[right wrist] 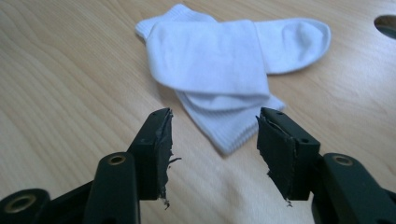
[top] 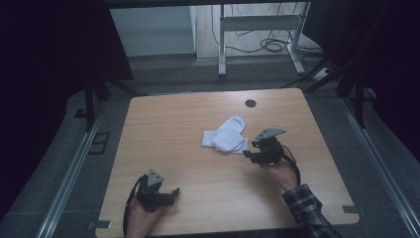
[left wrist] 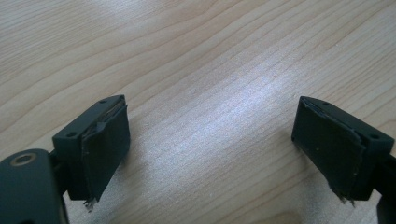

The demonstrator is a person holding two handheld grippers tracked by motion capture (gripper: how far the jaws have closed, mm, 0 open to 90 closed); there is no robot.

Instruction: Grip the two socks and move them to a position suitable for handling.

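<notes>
Your right gripper (right wrist: 212, 140) sits just short of the folded white socks (right wrist: 219, 60), jaws half apart and empty, ribbed cuff end nearest. Your left gripper (left wrist: 210, 144) is well away, jaws wide, over bare table (left wrist: 196, 56).

Thing: white socks (top: 226, 135), a pair, folded and stacked.
Look: ribbed cuffs, soft rounded toe.
Pose: lying flat, one piece folded over the other, toe pointing to the far side.
Place: resting on the table (top: 173, 139), right of centre.
</notes>
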